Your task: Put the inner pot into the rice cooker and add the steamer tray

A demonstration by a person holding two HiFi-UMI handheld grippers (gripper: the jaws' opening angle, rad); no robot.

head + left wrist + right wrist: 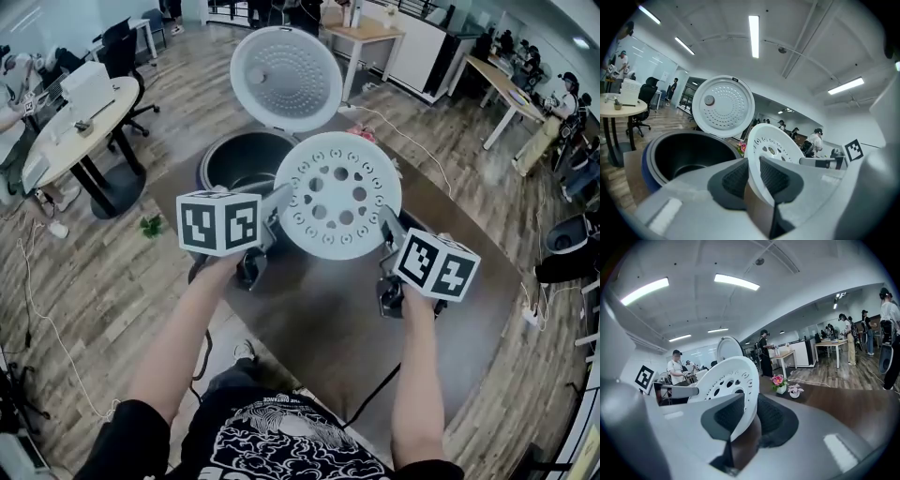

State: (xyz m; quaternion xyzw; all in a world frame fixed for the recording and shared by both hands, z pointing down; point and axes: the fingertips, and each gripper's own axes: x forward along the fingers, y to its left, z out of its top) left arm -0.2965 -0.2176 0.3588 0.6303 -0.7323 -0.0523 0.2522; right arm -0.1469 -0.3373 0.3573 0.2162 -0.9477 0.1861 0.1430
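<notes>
Two tongs, left tongs (279, 204) and right tongs (387, 228), both pinch one round white holey steamer tray (337, 195) above the brown bench (319, 319). One open blue rice cooker (203, 173) has one black inner pot (246, 161) inside.

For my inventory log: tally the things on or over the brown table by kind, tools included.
rice cooker: 1
steamer tray: 1
tools, left tool and right tool: 2
flower pots: 2
total: 6
</notes>
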